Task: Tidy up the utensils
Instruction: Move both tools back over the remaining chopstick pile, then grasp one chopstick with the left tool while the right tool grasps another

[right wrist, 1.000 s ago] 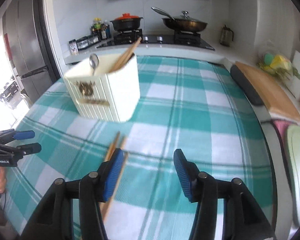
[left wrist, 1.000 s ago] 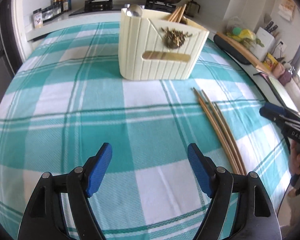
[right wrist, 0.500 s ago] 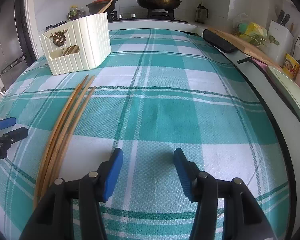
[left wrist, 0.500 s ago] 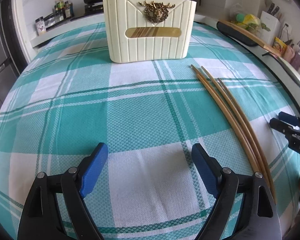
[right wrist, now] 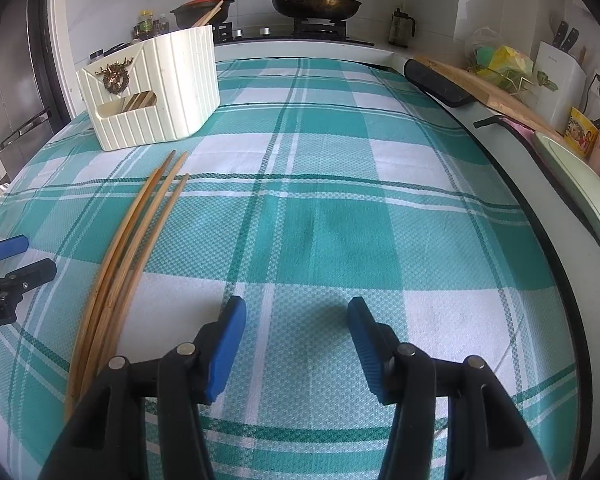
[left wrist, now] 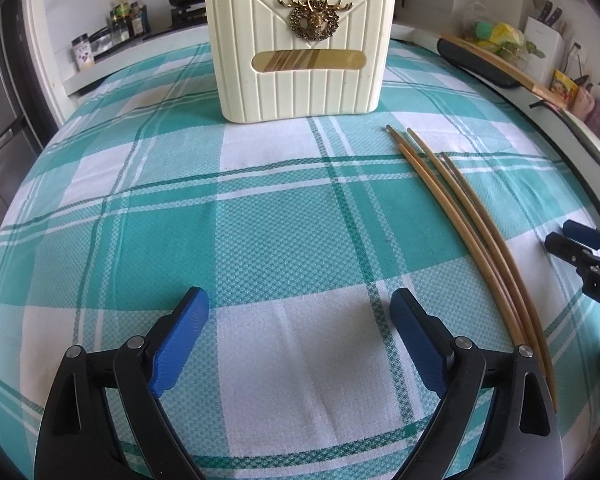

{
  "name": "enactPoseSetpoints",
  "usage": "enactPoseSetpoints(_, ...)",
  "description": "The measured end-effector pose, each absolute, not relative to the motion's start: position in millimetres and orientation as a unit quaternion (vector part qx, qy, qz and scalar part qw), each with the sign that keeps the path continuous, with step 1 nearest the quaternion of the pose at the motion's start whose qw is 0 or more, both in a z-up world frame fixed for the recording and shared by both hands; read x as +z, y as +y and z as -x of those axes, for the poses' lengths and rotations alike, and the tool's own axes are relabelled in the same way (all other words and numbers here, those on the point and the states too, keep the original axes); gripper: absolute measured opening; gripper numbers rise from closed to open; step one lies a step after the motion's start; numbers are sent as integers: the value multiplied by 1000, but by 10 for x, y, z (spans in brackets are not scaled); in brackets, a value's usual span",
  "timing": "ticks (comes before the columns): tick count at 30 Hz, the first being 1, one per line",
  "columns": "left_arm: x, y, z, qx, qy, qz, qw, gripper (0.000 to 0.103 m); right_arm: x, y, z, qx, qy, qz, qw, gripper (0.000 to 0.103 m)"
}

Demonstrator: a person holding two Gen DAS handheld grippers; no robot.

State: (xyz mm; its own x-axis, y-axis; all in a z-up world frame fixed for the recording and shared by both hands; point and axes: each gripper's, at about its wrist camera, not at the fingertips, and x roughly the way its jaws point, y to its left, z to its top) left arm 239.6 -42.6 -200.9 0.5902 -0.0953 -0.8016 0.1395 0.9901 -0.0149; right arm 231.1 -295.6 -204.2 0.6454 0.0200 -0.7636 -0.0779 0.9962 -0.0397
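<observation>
Four chopsticks lie between my two grippers, long axis pointing toward the holder — right gripper nearer; both jaws open, empty.

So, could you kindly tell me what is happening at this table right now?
A person is tidying utensils with a handheld claw in each hand. Both the left claw and the right claw are open and hold nothing, hovering over the checked tablecloth. Four loose chopsticks lie on the cloth between them, not yet gripped. The cream utensil holder stands upright beyond, with some chopsticks already inside.
</observation>
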Motion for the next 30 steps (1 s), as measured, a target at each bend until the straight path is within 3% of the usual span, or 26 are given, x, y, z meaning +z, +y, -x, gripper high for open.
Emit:
enactPoseSetpoints(8,-2011,-408,-2394,-68,447,-21,892,93,-2045,-2954,-2310,27,420,34,906,54)
enactPoseSetpoints(17,-1797,-484,-2343,-82,439,65,892,93,-2045,-2955,-2310,27,420,33,906,54)
enactPoseSetpoints(30,-1956,-1125,-2345,-76,454,-30,887,94,-2043,-2960,-2311,28,420,29,906,54)
